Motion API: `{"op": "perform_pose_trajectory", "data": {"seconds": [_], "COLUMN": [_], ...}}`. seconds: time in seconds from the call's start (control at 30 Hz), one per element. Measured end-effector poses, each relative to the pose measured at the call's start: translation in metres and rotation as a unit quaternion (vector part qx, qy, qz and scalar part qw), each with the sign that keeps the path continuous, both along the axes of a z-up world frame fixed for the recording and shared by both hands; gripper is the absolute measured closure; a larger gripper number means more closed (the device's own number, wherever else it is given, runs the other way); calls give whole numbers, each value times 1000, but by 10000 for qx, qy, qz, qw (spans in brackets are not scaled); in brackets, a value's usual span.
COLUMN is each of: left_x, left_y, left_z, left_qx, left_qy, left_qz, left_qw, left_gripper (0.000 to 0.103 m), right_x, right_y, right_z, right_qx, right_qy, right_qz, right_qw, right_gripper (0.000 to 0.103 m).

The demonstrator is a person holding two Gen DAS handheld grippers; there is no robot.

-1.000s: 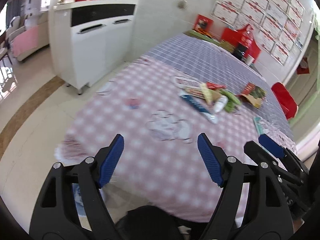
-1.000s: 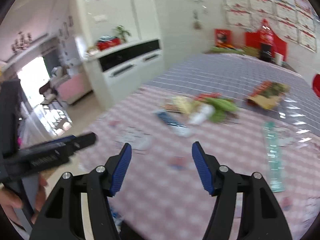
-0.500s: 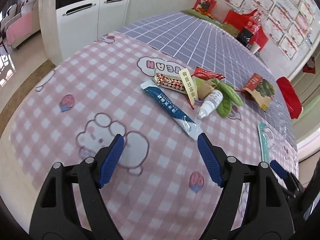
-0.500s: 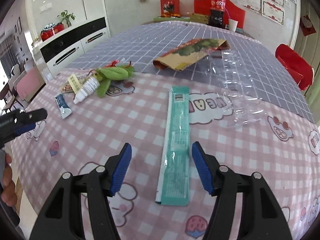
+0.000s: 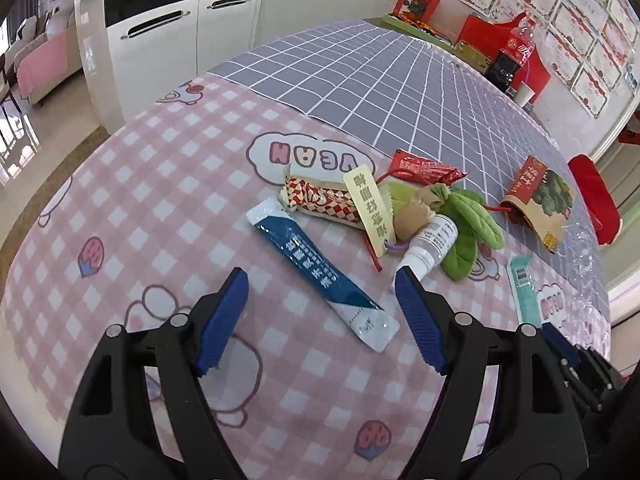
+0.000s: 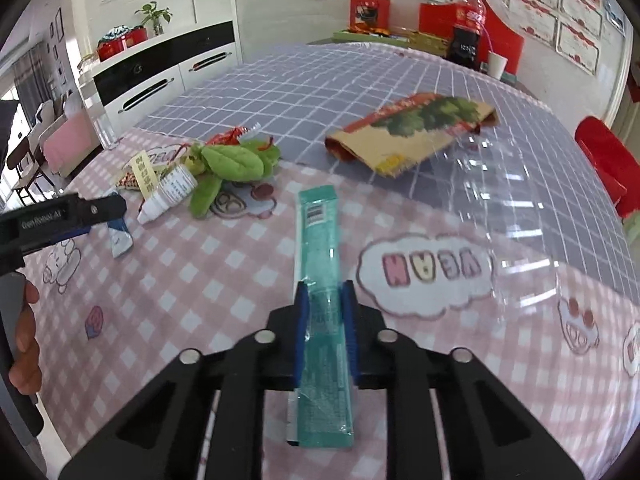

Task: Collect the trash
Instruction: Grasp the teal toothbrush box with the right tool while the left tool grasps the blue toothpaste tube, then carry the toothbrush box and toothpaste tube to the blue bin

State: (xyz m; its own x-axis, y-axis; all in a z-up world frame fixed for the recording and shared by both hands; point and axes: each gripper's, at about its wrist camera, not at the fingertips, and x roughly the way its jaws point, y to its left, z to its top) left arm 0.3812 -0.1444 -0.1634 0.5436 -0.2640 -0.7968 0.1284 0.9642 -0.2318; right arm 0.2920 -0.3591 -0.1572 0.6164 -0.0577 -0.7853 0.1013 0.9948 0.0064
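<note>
On the pink checked table [image 6: 168, 312], the right gripper [image 6: 324, 300] is closing its jaws on a long teal packet [image 6: 320, 240], whose sides the blue pads already touch; the packet lies flat and runs away from the gripper toward a brown snack bag [image 6: 404, 132]. Left of the packet, the left gripper [image 5: 320, 292] hovers with jaws spread wide and empty, a blue sachet [image 5: 316, 272] lying on the table between them, just beside a small white bottle [image 5: 432, 240]
</note>
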Motion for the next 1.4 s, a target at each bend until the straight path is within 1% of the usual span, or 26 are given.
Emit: {"op": "perform_pose_trajectory", "data": {"seconds": [0.03,0.17,0.23,0.3,0.37,0.43,0.47,0.5,0.53,0.57,0.63,0.67,0.7,0.8,1.07,1.17,1.27,1.4], "left_x": [1,4,5,7,8,7,7,7,7,7,5,3,0,-10,-41,-51,-64,-79], "left_y": [-1,-5,-7,-10,-14,-15,-15,-14,-12,-10,-5,-3,0,5,14,16,16,20], "left_z": [0,-1,-1,-2,-3,-4,-3,-2,-2,-1,-1,0,0,2,18,24,28,32], "left_qx": [48,217,301,481,764,1007,1021,978,935,895,671,564,373,115,-170,-329,-371,-549], "left_qy": [-24,-92,-105,-114,-185,-274,-293,-295,-289,-276,-228,-209,-168,-166,-358,-364,-421,-390], "left_qz": [-17,-50,-25,-34,-29,-38,-64,-93,-105,-133,-260,-314,-395,-543,-656,-750,-856,-1005], "left_qw": [10000,9997,9995,9988,9969,9945,9943,9947,9951,9955,9971,9977,9984,9983,9971,9960,9947,9927], "left_gripper": [28,29,32,36,48,65,68,74,83,84,91,91,92,94,94,94,94,94], "right_x": [2,8,11,13,14,14,14,13,13,13,11,10,8,5,-15,-25,-34,-44], "right_y": [0,2,3,4,4,5,5,6,6,7,9,10,11,15,28,33,42,58], "right_z": [1,2,2,2,2,3,3,3,4,4,5,6,6,7,13,18,24,33], "right_qx": [7,97,129,159,184,219,234,243,261,276,313,328,361,449,697,763,787,863], "right_qy": [-44,-108,-133,-144,-160,-182,-183,-192,-209,-213,-243,-256,-268,-285,-381,-433,-488,-565], "right_qz": [27,125,150,160,174,180,182,179,182,193,217,229,244,296,373,394,455,579], "right_qw": [10000,9998,9997,9996,9996,9994,9994,9994,9993,9992,9990,9989,9987,9981,9961,9954,9947,9930], "right_gripper": [91,92,92,92,92,93,93,93,93,94,94,95,95,95,96,96,96,96]}}
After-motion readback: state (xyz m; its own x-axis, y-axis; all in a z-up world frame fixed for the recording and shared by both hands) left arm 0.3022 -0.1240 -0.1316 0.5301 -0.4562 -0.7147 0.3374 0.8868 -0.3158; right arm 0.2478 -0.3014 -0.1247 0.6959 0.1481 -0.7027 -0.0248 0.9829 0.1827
